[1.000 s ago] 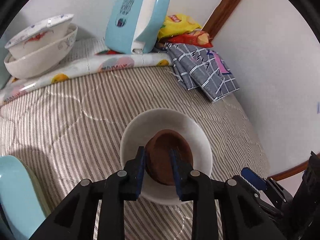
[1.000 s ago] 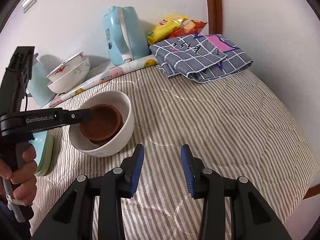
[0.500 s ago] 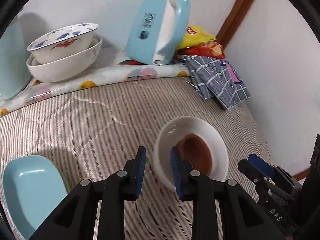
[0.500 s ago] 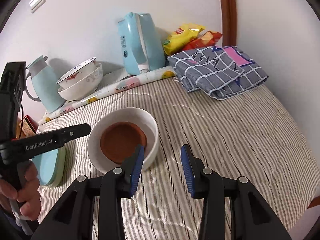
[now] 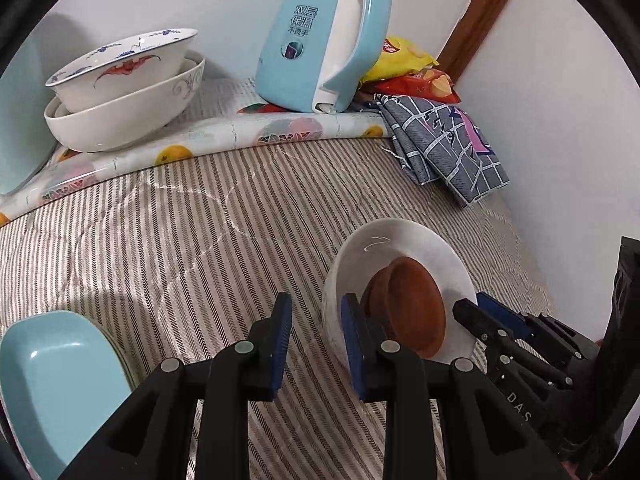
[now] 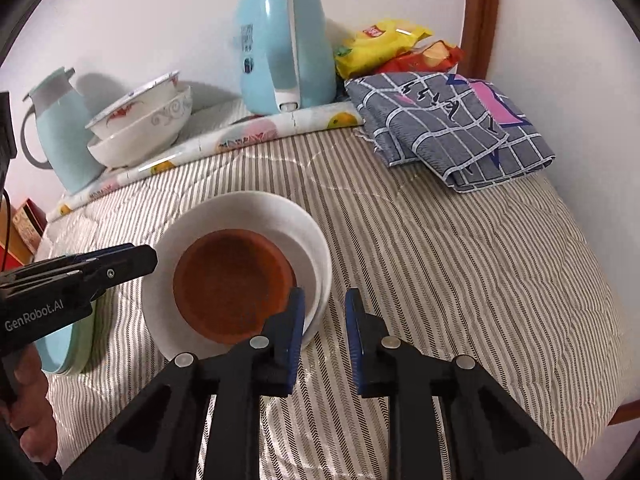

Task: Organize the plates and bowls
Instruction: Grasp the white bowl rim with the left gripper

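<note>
On the striped quilted bedcover (image 6: 460, 264), a white ceramic bowl (image 6: 256, 212) sits between two hand-held grippers. Left gripper (image 5: 314, 334) jaws parted, empty; its right pad sits against the bowl's near wall, contact unclear. From the right wrist view, same gripper reaches in at far left, just beside the bowl's rim. Right gripper (image 6: 325, 334) also parted, empty; its left pad overlaps the bowl's near rim, right pad over bare cover. Bowl is glossy, plain, with a brown shallow dish (image 6: 232, 284) nested inside. Pale blue plate (image 5: 52, 384) at lower left, cut off by the frame edge. Two stacked patterned white bowls (image 5: 124, 92) rest well apart, by the wall.
</note>
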A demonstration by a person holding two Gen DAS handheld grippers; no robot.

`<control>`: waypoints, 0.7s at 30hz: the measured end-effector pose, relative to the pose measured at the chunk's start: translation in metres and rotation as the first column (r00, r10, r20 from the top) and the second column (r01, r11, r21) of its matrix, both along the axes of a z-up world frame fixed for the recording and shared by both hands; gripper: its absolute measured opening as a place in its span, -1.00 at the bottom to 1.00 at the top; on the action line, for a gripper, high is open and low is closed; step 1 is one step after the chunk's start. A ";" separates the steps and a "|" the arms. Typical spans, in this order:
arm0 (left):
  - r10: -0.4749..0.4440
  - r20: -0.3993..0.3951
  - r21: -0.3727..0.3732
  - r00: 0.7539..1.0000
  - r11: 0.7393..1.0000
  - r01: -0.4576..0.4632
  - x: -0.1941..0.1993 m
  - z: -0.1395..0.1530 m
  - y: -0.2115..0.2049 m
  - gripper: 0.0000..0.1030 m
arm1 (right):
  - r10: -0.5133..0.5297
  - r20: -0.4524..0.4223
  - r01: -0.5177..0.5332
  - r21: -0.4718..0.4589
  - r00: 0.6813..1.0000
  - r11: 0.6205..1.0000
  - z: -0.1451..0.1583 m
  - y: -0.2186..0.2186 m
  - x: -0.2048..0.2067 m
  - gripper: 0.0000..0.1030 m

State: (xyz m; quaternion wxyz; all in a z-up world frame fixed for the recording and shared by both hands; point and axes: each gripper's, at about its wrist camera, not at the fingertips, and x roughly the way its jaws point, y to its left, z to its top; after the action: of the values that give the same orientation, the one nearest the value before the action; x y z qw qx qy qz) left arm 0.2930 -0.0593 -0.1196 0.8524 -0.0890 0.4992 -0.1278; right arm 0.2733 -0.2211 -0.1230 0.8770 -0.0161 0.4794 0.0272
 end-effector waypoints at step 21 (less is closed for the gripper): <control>-0.050 -0.057 0.048 0.997 0.997 0.052 0.024 -0.029 -0.021 -0.44 | -0.020 -0.036 0.020 -0.015 0.999 1.000 -0.017 0.001 0.019 -0.58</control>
State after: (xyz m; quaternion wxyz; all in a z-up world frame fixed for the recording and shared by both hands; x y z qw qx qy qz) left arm 0.3172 -0.0807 -0.1490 0.8365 -0.0586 0.5279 -0.1346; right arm 0.2923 -0.2197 -0.1401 0.8683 -0.0170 0.4955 0.0152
